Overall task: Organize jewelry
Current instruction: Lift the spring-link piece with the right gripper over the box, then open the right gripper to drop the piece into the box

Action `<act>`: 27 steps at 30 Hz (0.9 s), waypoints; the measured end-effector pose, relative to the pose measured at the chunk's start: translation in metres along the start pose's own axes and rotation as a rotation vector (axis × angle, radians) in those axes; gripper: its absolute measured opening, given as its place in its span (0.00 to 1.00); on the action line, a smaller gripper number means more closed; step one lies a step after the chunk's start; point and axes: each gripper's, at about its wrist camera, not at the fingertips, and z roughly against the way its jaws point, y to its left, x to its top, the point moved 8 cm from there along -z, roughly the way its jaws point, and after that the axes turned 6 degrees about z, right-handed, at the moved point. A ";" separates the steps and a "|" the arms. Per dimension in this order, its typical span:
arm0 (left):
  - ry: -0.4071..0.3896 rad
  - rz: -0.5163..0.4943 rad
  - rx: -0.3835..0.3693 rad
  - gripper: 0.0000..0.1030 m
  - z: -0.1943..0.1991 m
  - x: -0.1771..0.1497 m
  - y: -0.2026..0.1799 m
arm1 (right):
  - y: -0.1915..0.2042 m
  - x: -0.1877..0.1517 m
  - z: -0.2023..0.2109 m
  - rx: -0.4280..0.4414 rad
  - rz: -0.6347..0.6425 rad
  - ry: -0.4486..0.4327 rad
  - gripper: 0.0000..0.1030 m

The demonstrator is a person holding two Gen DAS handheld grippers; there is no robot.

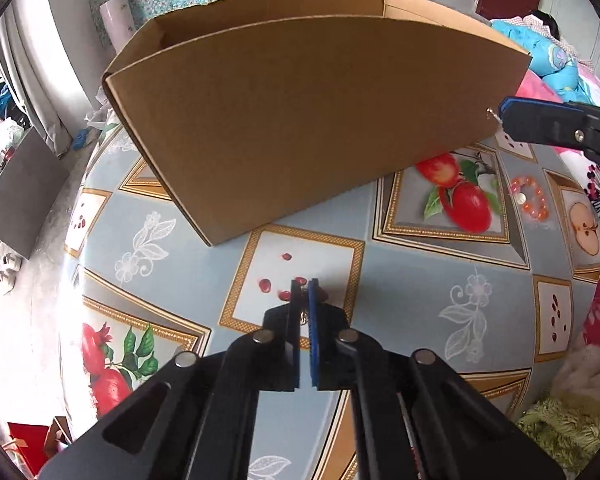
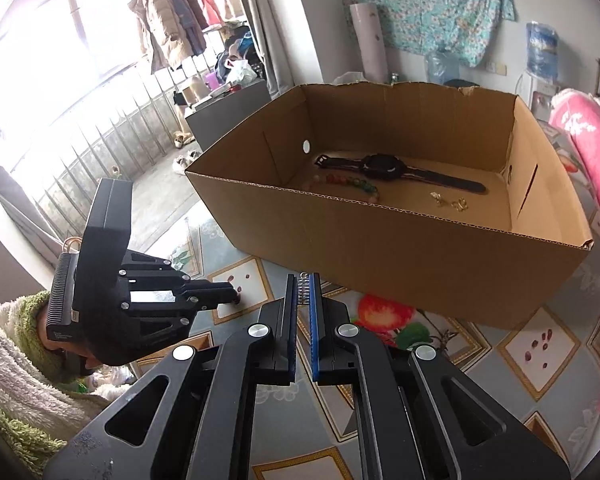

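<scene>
Jewelry is in two places. Inside the cardboard box (image 2: pixel 380 216), in the right wrist view, lie a black watch (image 2: pixel 384 168), a string of colored beads (image 2: pixel 352 184) just beside it toward 7 o'clock, and small gold pieces (image 2: pixel 450 200) toward 4 o'clock of the watch. Outside the box, on the patterned tablecloth (image 1: pixel 420 264), an orange bead bracelet (image 1: pixel 530 198) lies near the box's corner, at about 3 o'clock in the left wrist view.

The left gripper (image 1: pixel 306 286) points down at the tablecloth, on a white square with printed red seeds. Its fingers are closed, and a small metal piece (image 1: pixel 303 316) shows in the narrow gap between them; what it is I cannot tell. The tall near wall of the box stands between this gripper and the inside of the box.

The right gripper (image 2: pixel 303 282) is closed on a small silver earring (image 1: pixel 493 114), which sticks out from its tip just beside the box's corner. A fuzzy green and cream sleeve (image 2: pixel 16 364) shows at 8 o'clock behind the left gripper.
</scene>
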 end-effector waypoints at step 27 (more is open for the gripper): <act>-0.206 0.113 -0.317 0.01 0.079 0.146 0.004 | -0.047 0.078 0.040 -0.056 0.013 -0.165 0.03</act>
